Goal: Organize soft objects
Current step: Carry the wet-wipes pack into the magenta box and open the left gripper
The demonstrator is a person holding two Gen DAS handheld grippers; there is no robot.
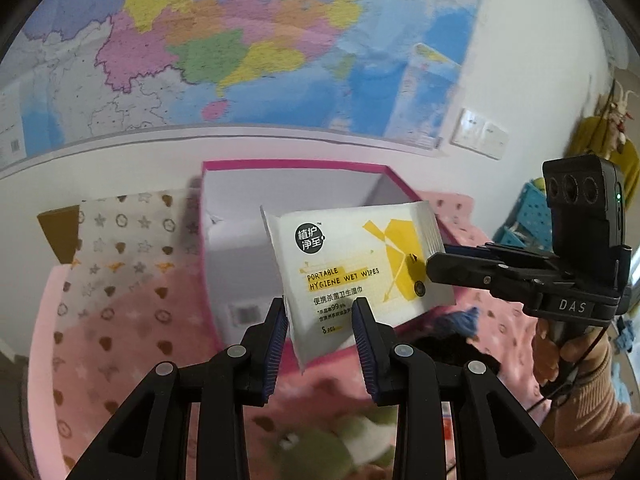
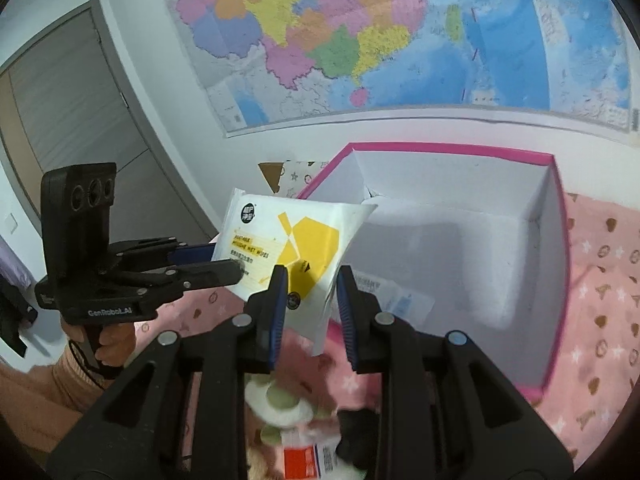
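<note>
A white and yellow pack of wet wipes (image 1: 356, 268) is held in the air over the near edge of a pink-rimmed white box (image 1: 288, 168). My left gripper (image 1: 320, 316) has its blue pads on either side of the pack's lower left part, with visible gaps. My right gripper (image 2: 312, 284) straddles the pack's right end (image 2: 304, 248), pads also a little apart from it. In the left wrist view the right gripper's fingers (image 1: 464, 268) reach the pack's right edge. The box (image 2: 552, 208) shows in the right wrist view too.
The box sits on a pink blanket (image 1: 120, 340) with stars and hearts. Blurred soft toys (image 1: 340, 440) and a small bottle (image 2: 308, 452) lie below the grippers. A black item (image 1: 440, 344) lies by the box. A map (image 2: 360, 40) hangs on the wall behind.
</note>
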